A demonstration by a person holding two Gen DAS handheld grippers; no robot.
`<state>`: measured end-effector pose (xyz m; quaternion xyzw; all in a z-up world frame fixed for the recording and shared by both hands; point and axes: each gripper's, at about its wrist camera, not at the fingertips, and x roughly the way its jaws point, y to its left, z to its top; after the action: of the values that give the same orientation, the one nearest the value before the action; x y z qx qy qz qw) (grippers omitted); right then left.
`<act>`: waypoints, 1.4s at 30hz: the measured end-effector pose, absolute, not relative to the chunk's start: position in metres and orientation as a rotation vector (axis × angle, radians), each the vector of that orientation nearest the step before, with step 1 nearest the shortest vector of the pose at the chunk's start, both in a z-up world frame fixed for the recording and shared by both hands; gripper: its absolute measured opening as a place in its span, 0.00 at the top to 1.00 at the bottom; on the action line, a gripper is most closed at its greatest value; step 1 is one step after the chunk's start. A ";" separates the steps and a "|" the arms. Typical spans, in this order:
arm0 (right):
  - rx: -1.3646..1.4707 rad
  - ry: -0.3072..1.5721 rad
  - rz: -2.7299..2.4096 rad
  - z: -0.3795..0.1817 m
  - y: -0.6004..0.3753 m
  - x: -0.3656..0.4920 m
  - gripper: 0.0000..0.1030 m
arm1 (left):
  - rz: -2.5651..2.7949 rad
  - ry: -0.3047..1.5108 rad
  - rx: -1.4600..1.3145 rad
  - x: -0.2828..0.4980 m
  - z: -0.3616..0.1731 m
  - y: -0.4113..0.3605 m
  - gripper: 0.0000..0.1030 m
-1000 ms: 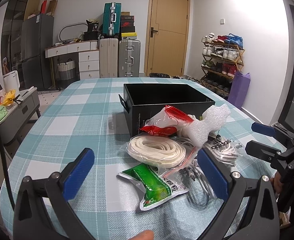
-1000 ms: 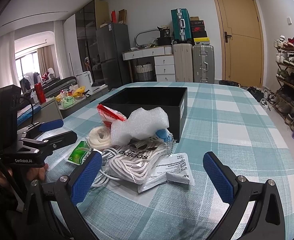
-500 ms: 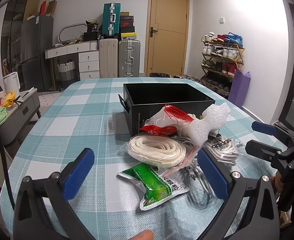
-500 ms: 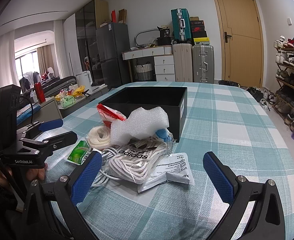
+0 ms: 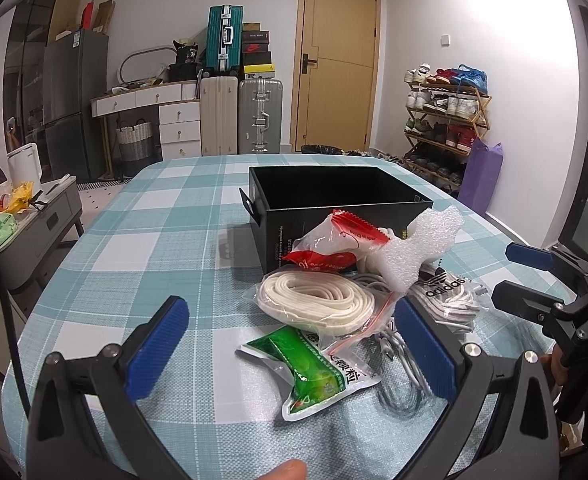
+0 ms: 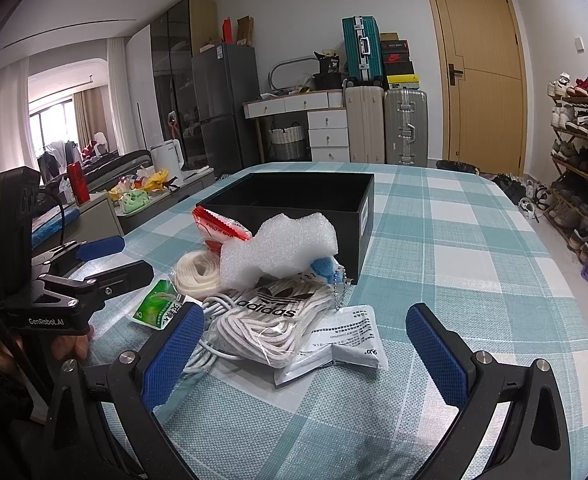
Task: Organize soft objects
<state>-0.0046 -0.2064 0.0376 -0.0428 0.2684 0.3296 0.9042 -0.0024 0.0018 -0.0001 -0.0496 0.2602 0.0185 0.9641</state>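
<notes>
While both grippers, left gripper [image 5: 292,344] and right gripper [image 6: 303,350], stayed wide open and empty, the pile before the black box [image 5: 333,200] remained untouched.

- I see a woven cloth tablecloth [image 5: 166,240], matt and checked.
- My gripper pads [image 6: 172,354] look like ribbed blue rubber.
- The foam sheet [image 6: 282,246] looks bubbly; the green packet [image 5: 313,372] is glossy plastic.

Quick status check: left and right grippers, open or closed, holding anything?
Left gripper: open, holding nothing, poised over the green packet.
Right gripper: open, holding nothing, poised over the adidas laces bag.
</notes>
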 end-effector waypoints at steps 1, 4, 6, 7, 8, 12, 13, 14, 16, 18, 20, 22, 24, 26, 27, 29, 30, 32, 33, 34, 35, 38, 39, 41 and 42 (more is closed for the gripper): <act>-0.091 0.556 0.681 0.037 -0.206 -0.004 0.00 | 0.037 0.529 -0.098 -0.002 0.000 0.002 0.00; -0.100 0.558 0.679 0.037 -0.205 -0.003 0.00 | 0.038 0.533 -0.092 -0.001 0.000 0.003 0.00; -0.098 0.557 0.678 0.037 -0.205 -0.003 0.00 | 0.037 0.533 -0.093 -0.001 0.000 0.003 0.00; -0.099 0.558 0.678 0.037 -0.205 -0.003 0.00 | 0.038 0.533 -0.093 -0.002 0.000 0.004 0.00; -0.102 0.557 0.677 0.037 -0.204 -0.003 0.00 | 0.039 0.534 -0.093 -0.001 0.000 0.003 0.00; -0.125 0.552 0.667 0.040 -0.202 -0.003 0.00 | 0.041 0.536 -0.092 0.000 0.000 0.004 0.00; -0.130 0.552 0.662 0.040 -0.202 -0.003 0.00 | 0.041 0.534 -0.089 0.000 0.000 0.004 0.00; -0.136 0.551 0.659 0.041 -0.201 -0.003 0.00 | 0.042 0.534 -0.086 0.001 0.001 0.005 0.00; -0.146 0.547 0.657 0.042 -0.200 -0.003 0.00 | 0.046 0.534 -0.083 0.001 0.001 0.007 0.00; -0.160 0.548 0.649 0.044 -0.198 -0.002 0.00 | 0.044 0.532 -0.093 0.002 0.003 0.009 0.00; -0.158 0.571 0.657 0.045 -0.196 0.001 0.00 | 0.043 0.530 -0.106 0.003 0.004 0.012 0.00; -0.147 0.596 0.671 0.045 -0.195 0.005 0.00 | 0.044 0.532 -0.110 0.005 0.006 0.015 0.00; -0.151 0.598 0.671 0.046 -0.193 0.005 0.00 | 0.042 0.536 -0.108 0.007 0.007 0.015 0.00; -0.160 0.597 0.662 0.047 -0.190 0.007 0.00 | 0.034 0.541 -0.102 0.010 0.009 0.015 0.00; -0.163 0.598 0.659 0.048 -0.189 0.008 0.00 | 0.033 0.544 -0.096 0.011 0.009 0.014 0.00; -0.177 0.594 0.656 0.050 -0.186 0.008 0.00 | 0.030 0.550 -0.082 0.015 0.010 0.013 0.00; -0.188 0.591 0.654 0.051 -0.183 0.008 0.00 | 0.029 0.554 -0.077 0.017 0.010 0.012 0.00; -0.212 0.587 0.650 0.053 -0.178 0.010 0.00 | 0.022 0.563 -0.072 0.020 0.010 0.012 0.00; -0.221 0.587 0.646 0.053 -0.177 0.011 0.00 | 0.016 0.568 -0.072 0.022 0.009 0.011 0.00; -0.230 0.586 0.647 0.053 -0.175 0.012 0.00 | 0.014 0.574 -0.070 0.024 0.009 0.012 0.00; -0.243 0.585 0.650 0.054 -0.173 0.014 0.00 | 0.014 0.576 -0.067 0.025 0.008 0.011 0.00; -0.280 0.587 0.650 0.054 -0.169 0.017 0.00 | 0.010 0.583 -0.064 0.028 0.007 0.011 0.00; -0.290 0.589 0.651 0.054 -0.168 0.019 0.01 | 0.008 0.586 -0.065 0.029 0.007 0.011 0.00; -0.323 0.591 0.653 0.054 -0.165 0.021 0.01 | 0.005 0.594 -0.067 0.032 0.006 0.011 0.00; -0.342 0.593 0.652 0.054 -0.163 0.023 0.02 | 0.005 0.595 -0.066 0.033 0.006 0.011 0.00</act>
<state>0.0228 -0.1635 0.0539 -0.1646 0.2855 0.3142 0.8903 0.0329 0.0108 0.0061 -0.0325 0.2929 0.0023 0.9556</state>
